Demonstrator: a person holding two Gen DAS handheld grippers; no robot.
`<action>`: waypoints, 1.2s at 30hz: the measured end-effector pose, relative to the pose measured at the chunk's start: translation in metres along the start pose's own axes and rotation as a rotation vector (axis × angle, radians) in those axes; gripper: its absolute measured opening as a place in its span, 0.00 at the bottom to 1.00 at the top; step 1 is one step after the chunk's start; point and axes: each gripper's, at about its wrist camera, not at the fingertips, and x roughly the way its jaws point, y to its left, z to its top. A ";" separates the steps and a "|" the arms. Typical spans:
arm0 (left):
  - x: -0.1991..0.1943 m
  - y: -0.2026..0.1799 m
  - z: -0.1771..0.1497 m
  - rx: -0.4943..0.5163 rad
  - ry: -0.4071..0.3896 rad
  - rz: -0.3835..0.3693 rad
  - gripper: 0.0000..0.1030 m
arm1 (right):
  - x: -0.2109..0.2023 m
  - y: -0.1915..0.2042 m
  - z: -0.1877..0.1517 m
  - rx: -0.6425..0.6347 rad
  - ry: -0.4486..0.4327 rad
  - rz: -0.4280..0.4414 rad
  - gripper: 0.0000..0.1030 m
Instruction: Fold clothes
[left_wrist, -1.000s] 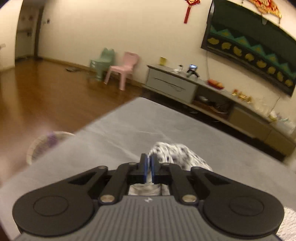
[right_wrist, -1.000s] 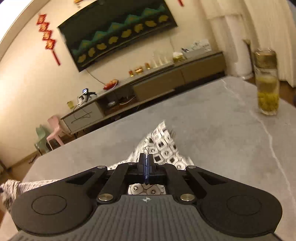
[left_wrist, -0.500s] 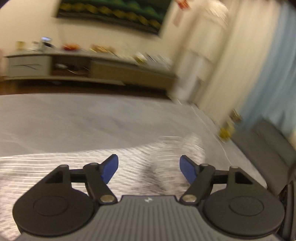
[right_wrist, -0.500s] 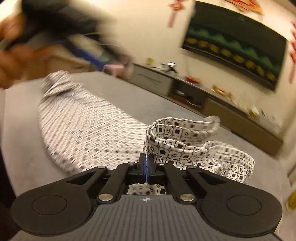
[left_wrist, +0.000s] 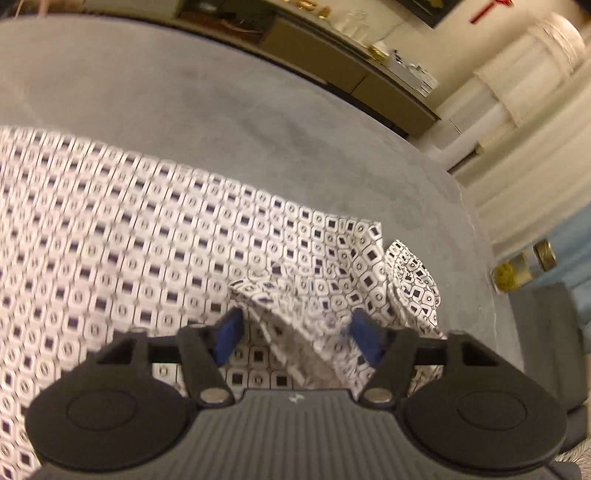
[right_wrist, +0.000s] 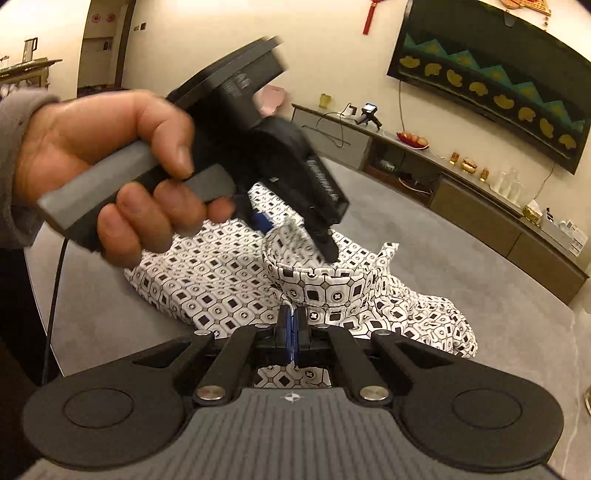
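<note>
A white garment with a black square pattern (left_wrist: 147, 236) lies spread on the grey table (left_wrist: 221, 110); it also shows in the right wrist view (right_wrist: 207, 280). My left gripper (left_wrist: 295, 332) is open, its blue pads either side of a raised fold of the cloth. In the right wrist view the left gripper (right_wrist: 295, 236) reaches down over the collar. My right gripper (right_wrist: 291, 325) is shut on the collar edge of the garment.
A glass jar (left_wrist: 517, 269) stands near the table's right edge. A low TV cabinet (right_wrist: 480, 206) runs along the far wall. A dark chair (left_wrist: 546, 332) stands beside the table. The person's hand (right_wrist: 110, 177) holds the left gripper's handle.
The left gripper opened, let go of the cloth and swung down over the collar fold. The right gripper stayed shut on the garment, which now lies spread on the table.
</note>
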 end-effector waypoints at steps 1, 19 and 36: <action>0.001 0.002 -0.003 -0.015 0.002 -0.001 0.69 | 0.000 -0.002 0.001 0.009 -0.009 0.000 0.00; -0.101 -0.016 -0.107 0.361 -0.378 -0.206 0.04 | -0.019 -0.104 0.075 0.293 -0.160 0.166 0.50; -0.116 0.051 -0.111 0.427 -0.343 -0.284 0.04 | 0.331 0.219 0.276 -0.519 0.341 0.459 0.74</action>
